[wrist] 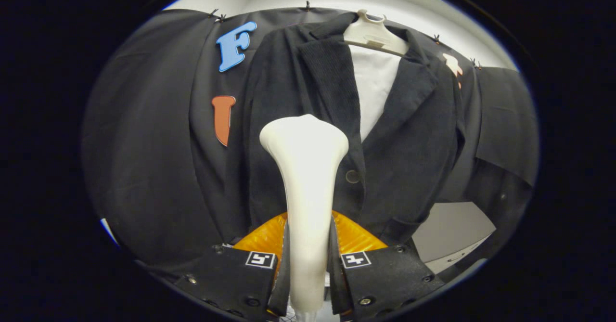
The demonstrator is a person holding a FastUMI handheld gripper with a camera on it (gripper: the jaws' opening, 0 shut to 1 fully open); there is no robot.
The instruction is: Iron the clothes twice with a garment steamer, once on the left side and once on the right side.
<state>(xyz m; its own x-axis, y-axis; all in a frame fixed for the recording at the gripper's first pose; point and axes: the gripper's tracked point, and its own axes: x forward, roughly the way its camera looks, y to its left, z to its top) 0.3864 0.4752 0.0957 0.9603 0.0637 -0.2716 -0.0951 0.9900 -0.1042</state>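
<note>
So the hand-held gripper [308, 257] has both fingers clamped on the handle of the white plastic garment steamer [304, 187], head pointing up so its face meets the cloth. Right ahead hangs the dark corduroy jacket [409, 139] on a cream plastic hanger [373, 35], over a white shirt [373, 86]. The head sits against the panel beside the button [352, 176].

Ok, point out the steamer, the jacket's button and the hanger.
steamer [306, 168]: gripper view, on its neck below the wide head, held between the gripper [308, 264] fingers.
jacket button [352, 176]: gripper view, on the button's face, right beside the steamer.
hanger [373, 35]: gripper view, on its pale centre piece above the collar.
</note>
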